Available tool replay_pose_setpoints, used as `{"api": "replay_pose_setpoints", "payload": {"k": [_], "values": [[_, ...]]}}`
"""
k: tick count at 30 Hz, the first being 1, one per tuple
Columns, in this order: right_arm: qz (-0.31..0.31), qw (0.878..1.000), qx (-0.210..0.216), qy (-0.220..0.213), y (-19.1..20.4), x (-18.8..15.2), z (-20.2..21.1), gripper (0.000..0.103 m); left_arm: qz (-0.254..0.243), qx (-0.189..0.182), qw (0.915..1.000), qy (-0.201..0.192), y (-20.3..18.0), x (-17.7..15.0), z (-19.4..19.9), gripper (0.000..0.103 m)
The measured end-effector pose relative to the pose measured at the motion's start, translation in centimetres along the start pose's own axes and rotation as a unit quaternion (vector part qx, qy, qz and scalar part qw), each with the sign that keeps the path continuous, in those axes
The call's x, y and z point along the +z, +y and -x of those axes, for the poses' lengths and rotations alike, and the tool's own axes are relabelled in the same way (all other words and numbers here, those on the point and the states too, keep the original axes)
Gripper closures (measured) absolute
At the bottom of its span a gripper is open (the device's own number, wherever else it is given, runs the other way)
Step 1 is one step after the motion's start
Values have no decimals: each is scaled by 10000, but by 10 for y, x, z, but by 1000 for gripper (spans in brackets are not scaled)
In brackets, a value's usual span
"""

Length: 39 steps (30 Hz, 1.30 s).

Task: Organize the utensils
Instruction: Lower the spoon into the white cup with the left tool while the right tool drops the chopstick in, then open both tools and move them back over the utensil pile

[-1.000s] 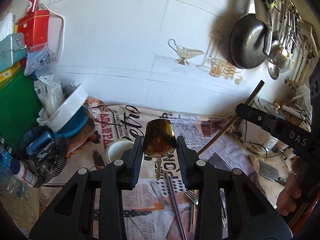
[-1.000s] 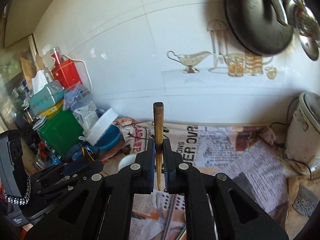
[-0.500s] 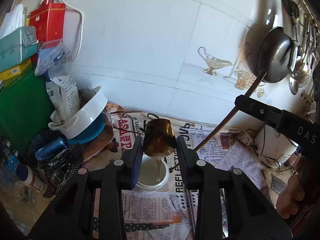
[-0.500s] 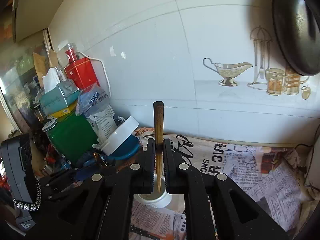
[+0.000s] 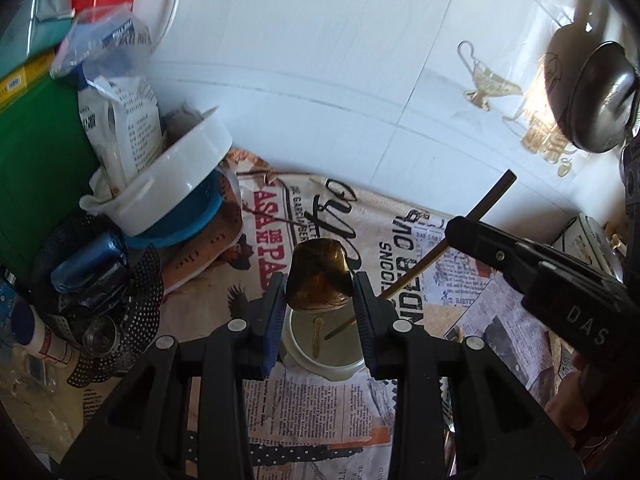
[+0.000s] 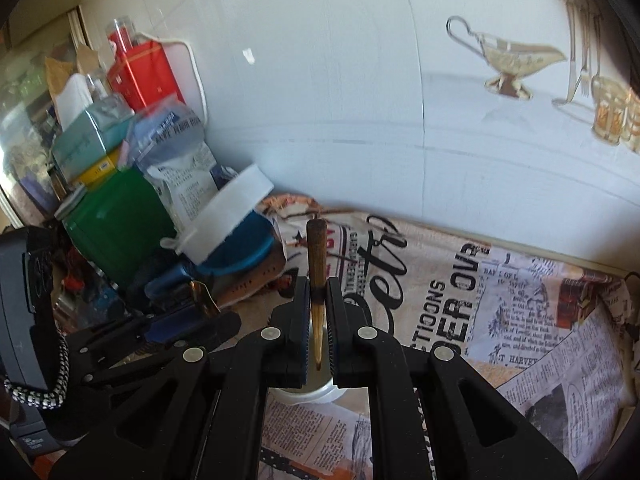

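My left gripper (image 5: 320, 292) is shut on a gold spoon (image 5: 319, 280), bowl up, with its handle hanging into a white cup (image 5: 320, 354) just below the fingers. My right gripper (image 6: 318, 300) is shut on a wooden chopstick (image 6: 316, 264), thick end up, thin tip pointing down over the same cup (image 6: 304, 394). In the left wrist view the right gripper (image 5: 532, 268) comes in from the right and the chopstick (image 5: 448, 244) slants down with its tip inside the cup. The left gripper (image 6: 160, 336) shows at the lower left of the right wrist view.
Newspaper (image 5: 400, 240) covers the counter against a white tiled wall. At the left stand a tilted white bowl on a blue one (image 5: 172, 184), a green box (image 5: 36, 152), a black mesh basket (image 5: 100, 292), bags and a red tin (image 6: 144, 72). A dark pan (image 5: 600, 100) hangs at the right.
Both grippers have moved forward and down over the white cup. The spoon's handle and the chopstick's tip now hang inside its mouth. Both grips are unchanged.
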State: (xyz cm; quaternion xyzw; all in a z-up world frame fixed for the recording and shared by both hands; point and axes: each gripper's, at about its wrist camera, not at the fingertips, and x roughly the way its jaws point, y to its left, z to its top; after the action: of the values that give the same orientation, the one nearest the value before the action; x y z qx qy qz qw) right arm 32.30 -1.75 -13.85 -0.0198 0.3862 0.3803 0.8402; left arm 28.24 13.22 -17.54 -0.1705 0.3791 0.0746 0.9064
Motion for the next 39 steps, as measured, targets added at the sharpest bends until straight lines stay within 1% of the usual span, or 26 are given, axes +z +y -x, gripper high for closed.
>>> {"api": "replay_pose_setpoints", "payload": {"k": [6,18,21,26,31,34,39], "values": [[21,9995,-81,301,-4,-7,-19,96,65,39,9997,234,6,-2,-17,70],[167,9988,-206,401,-2,-9,-22,96,11,142,9994,317,6,1,-25,70],[162,9988,-209,401,-3,-10,-18,94,-54,221,9995,195,4,1,-18,70],[131,9992,-246,298,-4,-10,-5,81,-155,270,9995,28,-2,3,-1,70],[152,9994,-316,82,-1,-11,18,79,-267,312,9990,-195,-9,1,22,70],[152,9992,-359,-60,0,-13,33,78,-325,309,9985,-317,-17,-2,35,67],[130,9984,-456,-295,1,-20,61,68,-450,334,9970,-527,-31,-10,59,60]]}}
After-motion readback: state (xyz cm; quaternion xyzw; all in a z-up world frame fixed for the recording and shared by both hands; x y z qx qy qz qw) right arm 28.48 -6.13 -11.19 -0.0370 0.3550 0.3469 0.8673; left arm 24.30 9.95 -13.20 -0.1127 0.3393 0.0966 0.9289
